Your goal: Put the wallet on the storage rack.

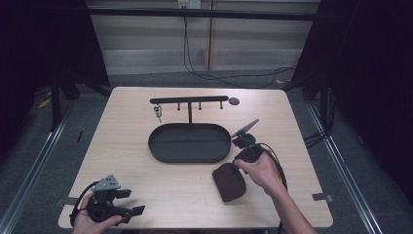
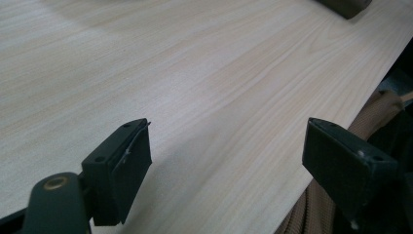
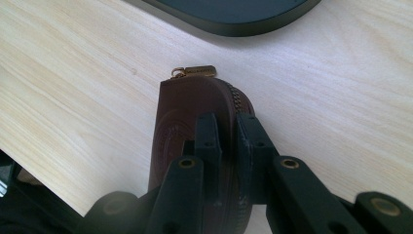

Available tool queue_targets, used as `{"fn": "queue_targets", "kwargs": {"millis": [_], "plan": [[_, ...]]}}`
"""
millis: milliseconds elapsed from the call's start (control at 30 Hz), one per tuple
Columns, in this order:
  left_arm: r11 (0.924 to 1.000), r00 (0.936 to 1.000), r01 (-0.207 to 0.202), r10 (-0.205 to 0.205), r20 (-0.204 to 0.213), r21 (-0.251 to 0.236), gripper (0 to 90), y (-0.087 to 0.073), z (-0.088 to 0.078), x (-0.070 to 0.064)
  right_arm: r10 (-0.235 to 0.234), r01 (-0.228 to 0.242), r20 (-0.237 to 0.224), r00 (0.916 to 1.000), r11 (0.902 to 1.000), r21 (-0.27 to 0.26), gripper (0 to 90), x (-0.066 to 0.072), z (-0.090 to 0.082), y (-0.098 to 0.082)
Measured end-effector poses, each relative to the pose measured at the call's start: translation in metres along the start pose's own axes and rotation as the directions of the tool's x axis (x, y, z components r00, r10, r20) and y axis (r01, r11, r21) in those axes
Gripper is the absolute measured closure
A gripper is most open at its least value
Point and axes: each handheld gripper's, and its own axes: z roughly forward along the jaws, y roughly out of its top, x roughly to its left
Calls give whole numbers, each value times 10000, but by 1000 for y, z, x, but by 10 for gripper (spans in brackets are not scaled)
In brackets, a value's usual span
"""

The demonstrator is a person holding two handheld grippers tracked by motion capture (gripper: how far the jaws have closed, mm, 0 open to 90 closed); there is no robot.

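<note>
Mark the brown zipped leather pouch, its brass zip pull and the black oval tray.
Brown zipped leather pouch (image 3: 178,105), right gripper view: flat side.
Brass zip pull (image 3: 198,71), right gripper view: tab.
Black oval tray (image 1: 155,148), high view: left rim.

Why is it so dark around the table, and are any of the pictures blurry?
High view: light falls on the table while the surroundings stay black. Left gripper view: the left gripper has soft, out-of-focus jaws, with a pale glare patch on the wood. Right gripper view: the brown pouch and its gold zip pull look sharp; the right gripper blurs toward the bottom edge.
</note>
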Motion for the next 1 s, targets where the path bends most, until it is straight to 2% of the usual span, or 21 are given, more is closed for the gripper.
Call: {"fn": "queue_targets", "kwargs": {"millis": [233, 333, 567, 667, 833, 1000], "plan": [[9996, 9996, -178, 183, 213, -232, 164, -1, -3, 2, -106, 107, 271, 9996, 9999, -35, 839, 1, -16, 4], [9997, 9998, -160, 162, 75, -164, 163, -2, -3, 2, -99, 99, 185, 9998, 9999, -37, 842, 1, -19, 5], [9996, 9996, -278, 278, 72, -64, 164, -2, -3, 3, -205, 191, 560, 9982, 9995, 262, 843, 3, -26, 9], [9995, 9996, -287, 287, 7, -134, 164, -2, -3, 2, -193, 179, 633, 9978, 9996, 216, 843, 4, -30, 11], [9995, 9996, -283, 282, -43, -119, 164, -3, -3, 3, -103, 77, 1083, 9941, 9997, 244, 843, 2, -40, 13], [9996, 9997, -237, 236, -67, -141, 164, -3, -3, 3, -26, 17, 1216, 9926, 10000, 72, 843, 1, -50, 13]]}}
